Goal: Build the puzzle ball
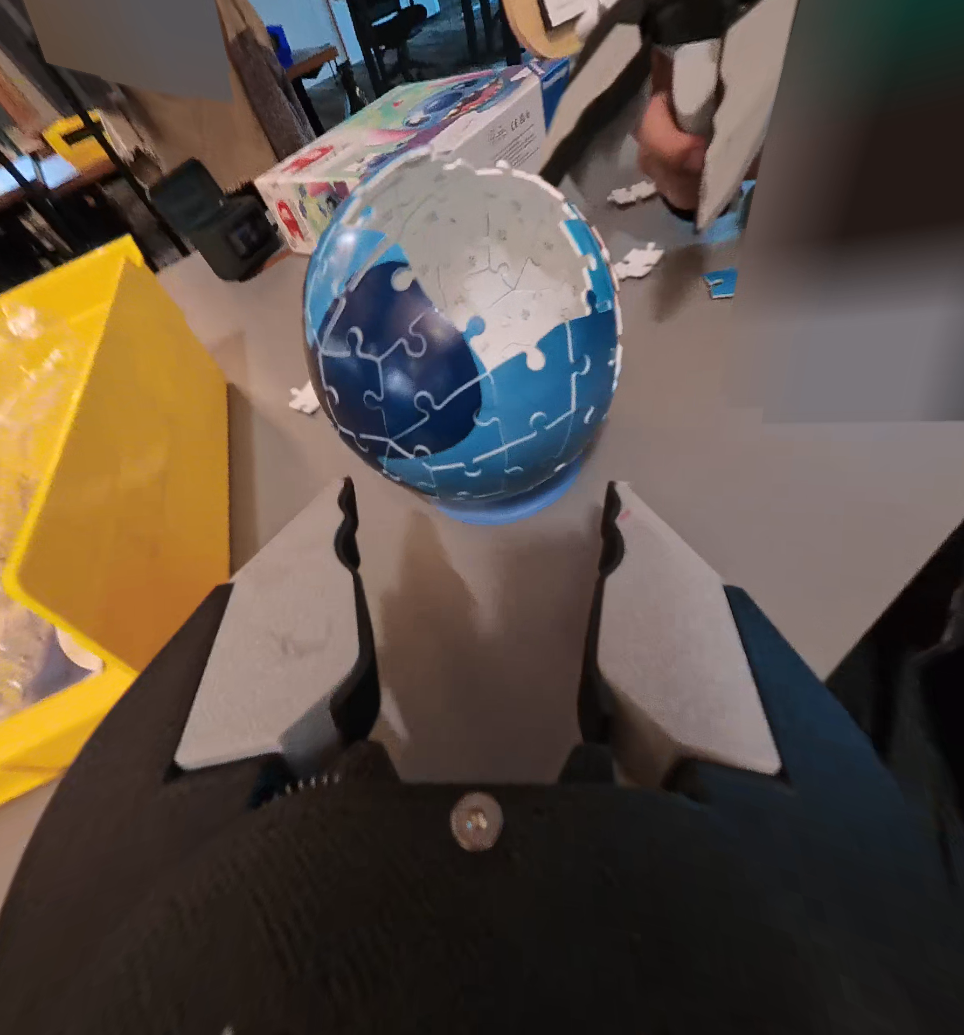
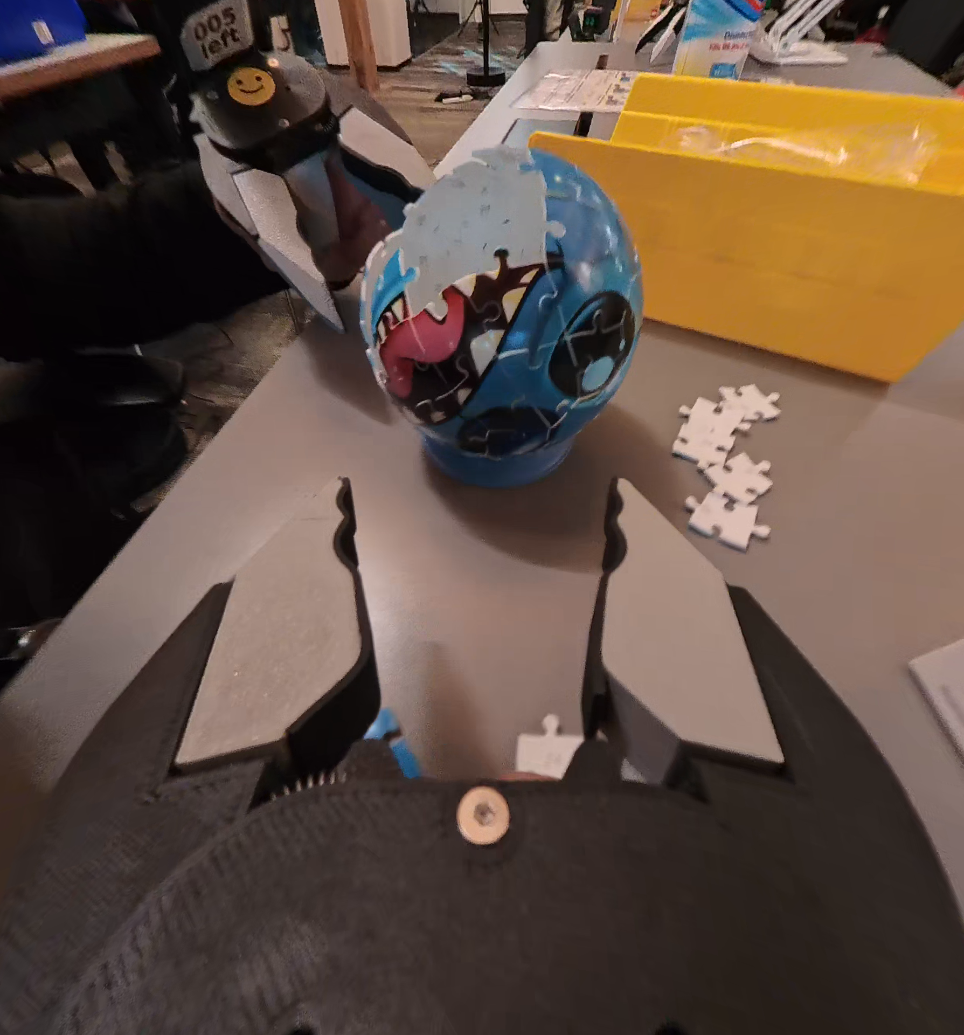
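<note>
The puzzle ball stands on a blue ring stand on the grey table. It is partly built: the top is open and shows the white insides of the pieces. My left gripper is open and empty, its tips just short of the stand. My right gripper is open and empty, a little short of the ball on the other side. The left gripper also shows there, close against the ball's far left. The right gripper shows blurred behind the ball.
Loose white pieces lie right of the ball, more lie beyond it, and one piece lies under my right gripper. A yellow bin stands close beside the ball. The puzzle box lies behind. A sheet lies at the right edge.
</note>
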Demonstrator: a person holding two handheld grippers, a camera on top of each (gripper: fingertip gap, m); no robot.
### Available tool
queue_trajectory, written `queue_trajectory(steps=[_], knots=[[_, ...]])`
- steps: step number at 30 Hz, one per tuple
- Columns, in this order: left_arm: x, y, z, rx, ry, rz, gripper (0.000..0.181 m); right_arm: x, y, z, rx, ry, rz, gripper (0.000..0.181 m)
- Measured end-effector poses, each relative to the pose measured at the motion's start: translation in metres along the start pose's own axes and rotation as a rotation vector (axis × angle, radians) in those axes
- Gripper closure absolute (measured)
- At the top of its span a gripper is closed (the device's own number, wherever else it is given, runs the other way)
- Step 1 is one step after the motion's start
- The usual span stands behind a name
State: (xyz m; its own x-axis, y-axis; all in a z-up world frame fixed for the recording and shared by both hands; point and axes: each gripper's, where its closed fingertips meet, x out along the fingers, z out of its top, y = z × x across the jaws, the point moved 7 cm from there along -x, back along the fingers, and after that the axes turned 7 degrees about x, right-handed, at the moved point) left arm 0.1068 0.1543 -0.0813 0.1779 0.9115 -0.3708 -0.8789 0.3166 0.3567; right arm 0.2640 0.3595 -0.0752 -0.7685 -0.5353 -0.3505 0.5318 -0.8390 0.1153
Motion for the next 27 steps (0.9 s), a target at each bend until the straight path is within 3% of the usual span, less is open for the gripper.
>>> queue_trajectory(steps=[3,9,11,14,27], knots=[[0.008,0.004,0.006,0.047,-0.045,-0.027,0.097,0.018,-0.01,0.01,-0.04,-0.007,0.022,0.091],[0.028,0.014,0.003,0.198,0.035,-0.014,0.091,0.044,-0.029,0.017,-0.189,0.052,-0.001,0.092],[0.032,0.017,0.002,0.212,0.043,-0.017,0.09,0.048,-0.03,0.02,-0.239,0.055,0.018,0.086],[0.037,0.02,0.0,0.226,0.058,-0.022,0.088,0.052,-0.028,0.023,-0.258,0.065,0.074,0.09],[0.037,0.03,0.004,-0.142,-0.005,-0.146,0.084,0.056,-0.042,0.028,0.068,0.08,0.229,0.091]])
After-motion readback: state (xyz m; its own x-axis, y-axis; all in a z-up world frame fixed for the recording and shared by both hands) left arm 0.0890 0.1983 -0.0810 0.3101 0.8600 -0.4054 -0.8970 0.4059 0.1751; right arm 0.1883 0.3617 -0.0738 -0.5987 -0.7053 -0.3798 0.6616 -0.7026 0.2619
